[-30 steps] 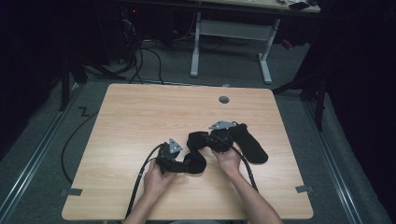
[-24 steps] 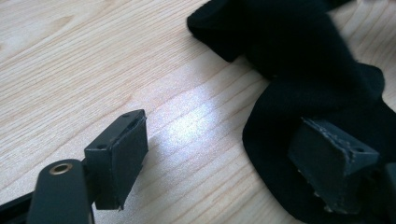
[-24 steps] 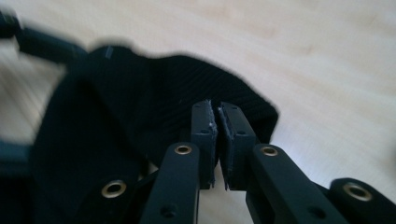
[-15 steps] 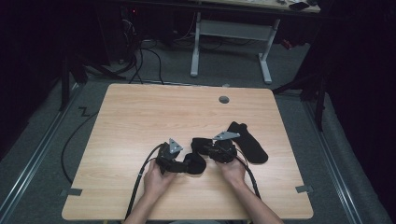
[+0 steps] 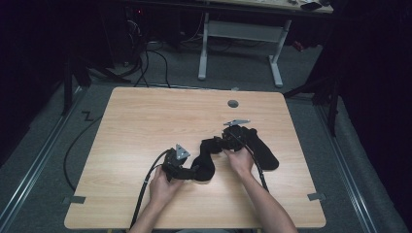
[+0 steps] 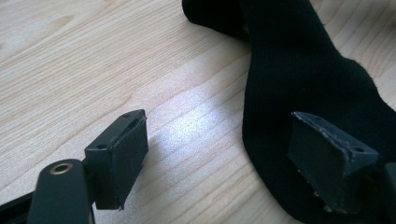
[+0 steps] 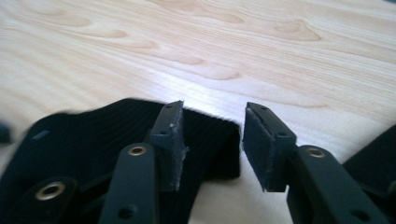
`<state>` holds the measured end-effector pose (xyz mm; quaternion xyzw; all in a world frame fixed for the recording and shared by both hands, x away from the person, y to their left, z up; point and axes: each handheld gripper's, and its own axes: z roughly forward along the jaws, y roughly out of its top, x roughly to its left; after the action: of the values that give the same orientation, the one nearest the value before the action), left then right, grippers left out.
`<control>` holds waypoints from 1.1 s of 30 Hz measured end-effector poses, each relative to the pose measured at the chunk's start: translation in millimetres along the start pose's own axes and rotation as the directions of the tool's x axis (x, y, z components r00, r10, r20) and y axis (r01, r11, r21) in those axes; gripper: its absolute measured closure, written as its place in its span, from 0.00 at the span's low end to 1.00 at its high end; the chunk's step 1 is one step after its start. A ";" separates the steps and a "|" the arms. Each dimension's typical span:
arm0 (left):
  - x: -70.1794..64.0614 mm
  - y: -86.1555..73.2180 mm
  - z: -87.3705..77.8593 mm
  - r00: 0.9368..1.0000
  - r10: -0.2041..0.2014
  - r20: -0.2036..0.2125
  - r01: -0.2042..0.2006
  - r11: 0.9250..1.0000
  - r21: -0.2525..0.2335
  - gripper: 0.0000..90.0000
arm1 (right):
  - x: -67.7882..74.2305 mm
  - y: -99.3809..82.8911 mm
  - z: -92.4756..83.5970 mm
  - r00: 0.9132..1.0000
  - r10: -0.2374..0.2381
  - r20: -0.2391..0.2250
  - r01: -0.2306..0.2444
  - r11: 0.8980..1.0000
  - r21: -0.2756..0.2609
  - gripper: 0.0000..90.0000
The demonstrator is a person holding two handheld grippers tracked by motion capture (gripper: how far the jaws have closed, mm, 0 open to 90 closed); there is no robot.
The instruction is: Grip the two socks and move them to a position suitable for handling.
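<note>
Counter (image 5: 145, 126): pale wood, with a round hole near its far edge.
Near sock (image 5: 206, 158): black, lies bent across the counter's middle between both hands.
Far sock (image 5: 262, 150): black, lies flat just right of the right hand.
Left gripper (image 6: 219, 154): jaws spread wide, one pad over the near sock's end, the other over bare wood.
Right gripper (image 7: 212, 144): jaws have just been opening; they stand apart over the near sock's ribbed cuff, gripping nothing.
</note>
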<state>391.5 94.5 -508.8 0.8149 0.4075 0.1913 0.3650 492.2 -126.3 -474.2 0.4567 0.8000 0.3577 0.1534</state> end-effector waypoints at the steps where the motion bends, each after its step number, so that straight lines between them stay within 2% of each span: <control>1: 0.0 0.0 0.0 1.000 0.000 0.000 0.000 1.000 0.000 0.23 | -2.0 2.9 4.5 1.000 0.016 -0.002 -0.016 1.000 0.019 0.60; 4: -0.1 -0.2 -0.1 1.000 -0.001 0.000 0.001 1.000 -0.001 0.23 | -4.4 4.2 12.8 0.999 0.049 -0.012 -0.049 0.998 0.051 0.59; 6: -0.1 -0.2 -0.1 1.000 -0.001 0.000 0.001 1.000 -0.001 0.23 | -5.2 2.0 16.9 0.998 0.062 -0.021 -0.060 0.995 0.078 0.64; 7: -0.2 -0.2 -0.1 1.000 -0.001 0.000 0.001 1.000 -0.001 0.23 | -5.2 0.2 18.8 0.998 0.057 -0.032 -0.054 0.994 0.090 0.67; 10: -0.2 -0.2 -0.1 1.000 -0.001 0.000 0.001 1.000 -0.001 0.23 | -6.2 0.2 17.1 0.998 0.042 -0.051 -0.038 0.995 0.090 0.86; 11: -0.1 -0.2 -0.1 1.000 0.000 0.000 0.000 1.000 -0.001 0.23 | -5.8 0.9 16.1 0.999 0.021 -0.050 -0.016 0.996 0.091 0.90; 13: -0.1 -0.2 -0.1 1.000 0.000 0.000 0.000 1.000 -0.001 0.23 | -4.5 2.4 13.8 0.999 -0.012 -0.049 0.016 0.996 0.090 0.93; 19: -0.1 -0.2 -0.1 1.000 0.000 0.000 0.000 1.000 -0.001 0.23 | -1.2 9.7 -1.5 0.997 -0.058 -0.044 0.058 0.998 0.009 0.94; 22: -0.1 -0.2 -0.1 1.000 0.001 0.000 -0.001 1.000 -0.001 0.23 | 3.1 13.8 -12.5 0.995 -0.081 -0.051 0.078 0.996 -0.045 0.94; 25: -0.3 -0.3 0.0 1.000 -0.002 -0.001 0.002 1.000 -0.003 0.23 | 10.6 14.1 -21.7 0.991 -0.115 -0.062 0.110 0.991 -0.076 0.94; 30: -0.2 -0.2 -0.1 1.000 -0.002 0.000 0.002 1.000 -0.002 0.23 | 22.7 -0.3 -34.4 0.979 -0.187 -0.084 0.177 0.978 -0.111 0.93; 33: -0.2 -0.1 0.0 1.000 -0.002 -0.001 0.002 1.000 -0.002 0.23 | 29.2 -19.6 -34.1 0.970 -0.228 -0.088 0.220 0.971 -0.092 0.93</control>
<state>391.3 94.3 -508.9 0.8141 0.4084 0.1917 0.3658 444.9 -122.9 -462.1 0.3384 0.8378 0.3925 0.1719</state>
